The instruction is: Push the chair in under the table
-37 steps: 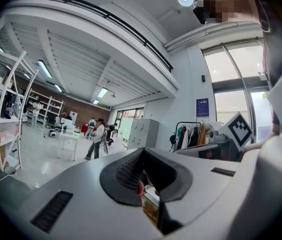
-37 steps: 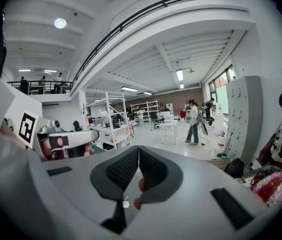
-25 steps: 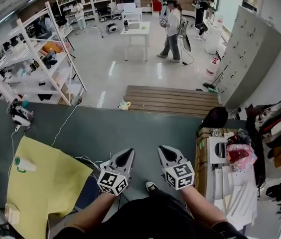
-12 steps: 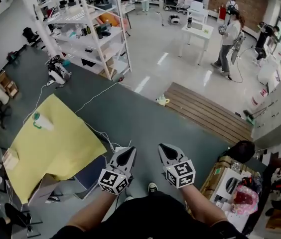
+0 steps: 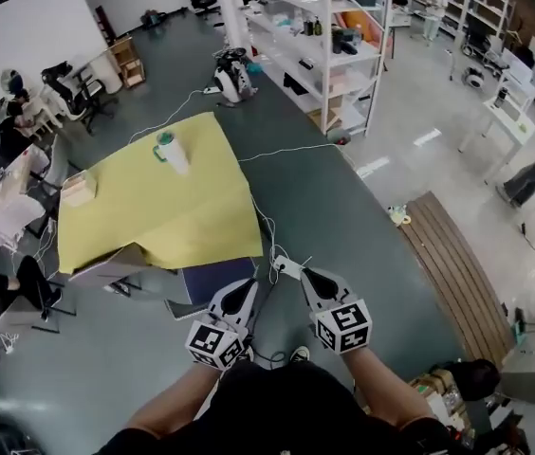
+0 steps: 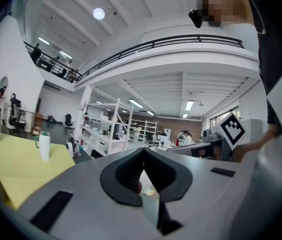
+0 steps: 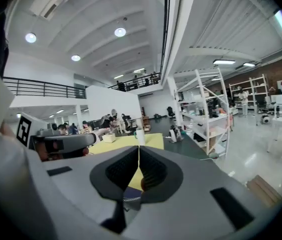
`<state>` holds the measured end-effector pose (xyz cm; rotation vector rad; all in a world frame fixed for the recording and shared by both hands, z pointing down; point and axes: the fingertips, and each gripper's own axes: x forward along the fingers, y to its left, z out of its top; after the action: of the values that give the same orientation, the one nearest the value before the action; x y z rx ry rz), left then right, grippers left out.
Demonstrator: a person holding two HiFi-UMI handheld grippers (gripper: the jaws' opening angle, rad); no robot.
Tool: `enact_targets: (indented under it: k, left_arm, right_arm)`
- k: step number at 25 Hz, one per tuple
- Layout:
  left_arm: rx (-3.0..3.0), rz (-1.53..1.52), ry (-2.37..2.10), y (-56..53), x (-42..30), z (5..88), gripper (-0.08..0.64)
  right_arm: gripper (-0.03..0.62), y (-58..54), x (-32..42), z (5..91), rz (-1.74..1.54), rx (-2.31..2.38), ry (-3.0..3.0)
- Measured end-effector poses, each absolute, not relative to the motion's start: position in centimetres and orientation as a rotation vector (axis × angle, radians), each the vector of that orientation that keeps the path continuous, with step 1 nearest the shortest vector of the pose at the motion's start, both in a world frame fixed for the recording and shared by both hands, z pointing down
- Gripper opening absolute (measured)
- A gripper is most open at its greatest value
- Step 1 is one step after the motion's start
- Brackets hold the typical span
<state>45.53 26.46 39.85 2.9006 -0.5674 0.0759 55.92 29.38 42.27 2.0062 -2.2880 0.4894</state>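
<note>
The table (image 5: 154,207) wears a yellow cloth and stands ahead and left of me in the head view. A chair with a dark blue seat (image 5: 212,281) sits at its near edge, partly under the cloth. My left gripper (image 5: 246,289) is shut and empty, just right of the seat. My right gripper (image 5: 309,277) is shut and empty too, beside it over the dark floor. The left gripper view has the gripper (image 6: 143,153) with the table (image 6: 11,159) at its left. In the right gripper view the gripper (image 7: 139,149) points at the table (image 7: 116,141), with the blue seat (image 7: 130,191) showing below its jaws.
A white cup with a green lid (image 5: 171,152) and a small box (image 5: 78,188) stand on the table. White cables (image 5: 269,237) trail across the floor by the chair. White shelving (image 5: 329,36), office chairs (image 5: 78,88) and a wooden platform (image 5: 457,263) lie farther off.
The view has swung round: the yellow table and the chair have come from the lower left to just ahead of the grippers. Both grippers stay shut, side by side.
</note>
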Motion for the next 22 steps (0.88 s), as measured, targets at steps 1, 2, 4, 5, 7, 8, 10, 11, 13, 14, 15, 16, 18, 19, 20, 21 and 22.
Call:
enact_targets:
  k: [1,2,4,5,7,8,10,11,13,14,15,16,18,19,20,21,22]
  left_arm:
    - [2.889,0.073,-0.625,26.0,44.3,39.8,0.008]
    - [2.877,0.07,-0.682,25.6,43.0,39.8,0.008]
    - [2.855,0.064,-0.784,24.9,40.4,39.6,0.008]
    - [2.842,0.061,-0.832,24.6,39.1,39.6,0.008]
    - [2.816,0.057,-0.921,24.3,36.6,39.5,0.008]
    - [2.803,0.055,-0.961,24.1,35.5,39.5,0.008]
    - [2.777,0.048,-1.028,23.9,33.4,39.4,0.008]
    - [2.764,0.044,-1.058,23.9,32.5,39.4,0.008]
    - [2.74,0.037,-1.109,23.8,30.8,39.3,0.008]
    - [2.73,0.035,-1.131,23.8,30.1,39.3,0.008]
    - [2.721,0.033,-1.149,23.7,29.5,39.2,0.008]
    - [2.714,0.031,-1.165,23.6,28.9,39.1,0.008]
    - [2.705,0.023,-1.187,23.4,28.0,39.0,0.008]
    - [2.705,0.019,-1.194,23.4,27.6,39.0,0.008]
    - [2.709,0.018,-1.197,23.3,27.2,39.1,0.008]
    - [2.714,0.017,-1.197,23.3,26.8,39.2,0.008]
    - [2.719,0.019,-1.194,23.3,26.4,39.3,0.008]
  right_arm:
    - [0.015,28.5,54.7,42.3,0.488,1.957,-2.326]
    - [0.015,27.6,53.5,42.3,0.487,1.908,-2.362]
    - [0.015,26.2,50.9,42.3,0.484,1.817,-2.428]
    - [0.015,25.6,49.6,42.2,0.483,1.774,-2.458]
    - [0.015,24.6,46.9,42.2,0.482,1.691,-2.508]
    - [0.015,24.1,45.8,42.2,0.482,1.654,-2.529]
    - [0.015,23.3,43.7,42.2,0.481,1.588,-2.56]
    - [0.015,22.9,42.8,42.2,0.48,1.56,-2.573]
    - [0.015,22.3,41.1,41.9,0.474,1.508,-2.597]
    - [0.015,22.1,40.3,41.7,0.468,1.485,-2.608]
    - [0.015,21.9,39.6,41.4,0.461,1.464,-2.62]
    - [0.015,21.7,38.9,41.1,0.453,1.444,-2.629]
    - [0.015,21.4,37.9,40.8,0.44,1.419,-2.636]
    - [0.015,21.3,37.5,40.8,0.436,1.414,-2.634]
    - [0.015,21.2,37.1,40.9,0.434,1.414,-2.631]
    - [0.015,21.2,36.8,40.9,0.43,1.418,-2.627]
    - [0.015,21.3,36.4,40.9,0.425,1.422,-2.623]
